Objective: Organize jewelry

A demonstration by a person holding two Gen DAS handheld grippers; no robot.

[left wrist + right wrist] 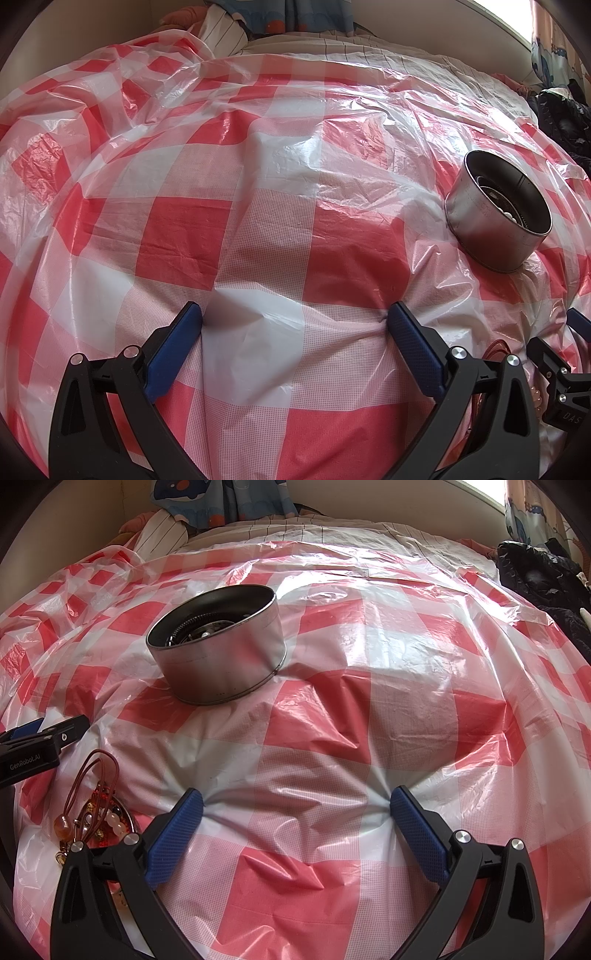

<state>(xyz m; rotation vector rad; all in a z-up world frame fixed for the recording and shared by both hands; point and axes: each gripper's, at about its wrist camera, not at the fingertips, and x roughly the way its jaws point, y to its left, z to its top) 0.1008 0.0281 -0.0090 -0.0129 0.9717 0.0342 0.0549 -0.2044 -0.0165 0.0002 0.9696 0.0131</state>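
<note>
Jaws of both grippers gape wide, empty, pressing checked plastic sheet [332, 646]; metal tin [218, 646] beyond, corded beads [96, 812] between.

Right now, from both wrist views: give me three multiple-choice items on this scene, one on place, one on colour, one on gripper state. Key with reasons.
1. In the right wrist view, where does the jewelry pile lie relative to the right gripper?
A. To its left
B. To its right
C. Between its fingers

2. What colours is the plastic sheet?
A. Blue and white
B. Red and white
C. Plain green

3. How do both grippers stand?
A. Both shut on beads
B. Left shut, right open
C. Both open, holding nothing

Key:
1. A, the cords and beads sit at lower left, beside the left finger.
2. B, red and white checks cover the sheet under the metal tin.
3. C, the left gripper and the right gripper show wide gaps with only sheet between the fingers.
</note>
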